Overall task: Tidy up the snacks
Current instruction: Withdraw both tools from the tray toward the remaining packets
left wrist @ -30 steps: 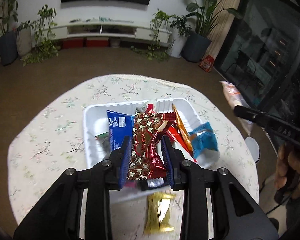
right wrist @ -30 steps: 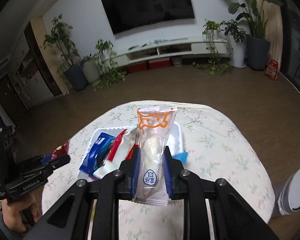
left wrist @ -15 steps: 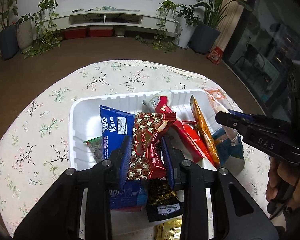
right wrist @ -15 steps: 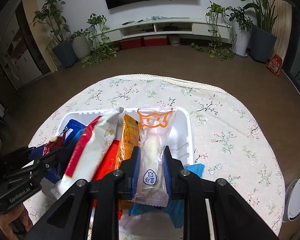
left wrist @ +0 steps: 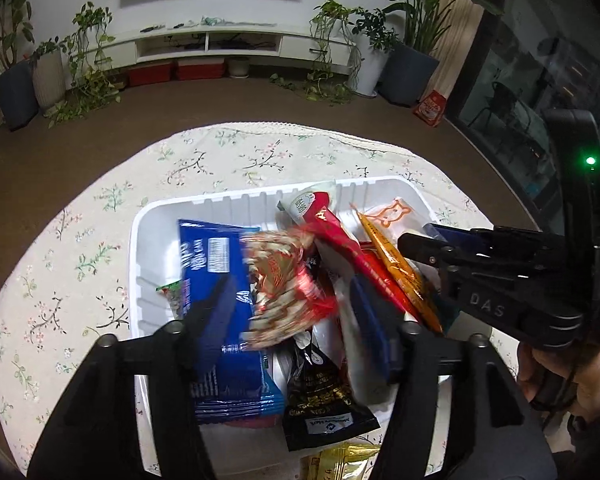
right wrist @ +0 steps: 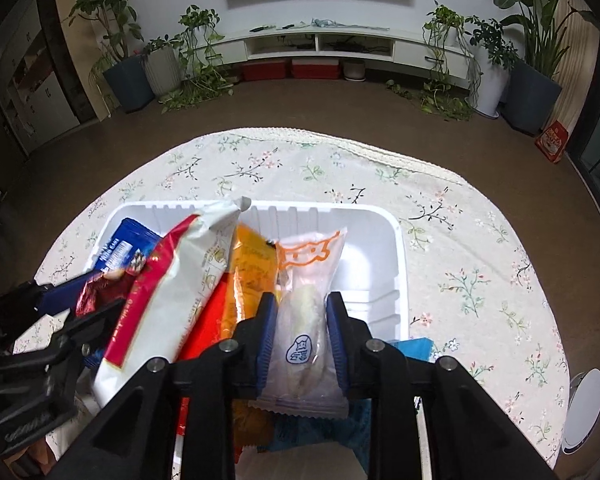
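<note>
Left wrist view: left gripper [left wrist: 292,316] hangs over the near half of the white tray [left wrist: 236,200], jaws opening, pads clear of the red-and-gold patterned snack pack [left wrist: 284,288], which is motion-blurred between them and no longer pinched. Tray sits on the round table with floral cloth [left wrist: 80,248], toward its near edge. In the tray: blue cake pack [left wrist: 220,264] on the left side, black pouch [left wrist: 320,396] at the near edge, red-and-white long pack [left wrist: 332,232] leaning toward the far wall, orange stick pack [left wrist: 396,268] just right of it. A gold wrapper [left wrist: 340,464] lies on the cloth just outside the tray's near edge. Right wrist view: right gripper [right wrist: 300,328] is over the right half of the tray, jaws opening slightly, clear pack with orange cat print [right wrist: 304,304] between the pads; it looks like the pads touch its sides, pack upright-ish and tilted toward the far wall. A light-blue pack [right wrist: 416,348] pokes out at the tray's near right corner. The person's hand [left wrist: 572,376] holds the right gripper's handle at the table's right edge.
</note>
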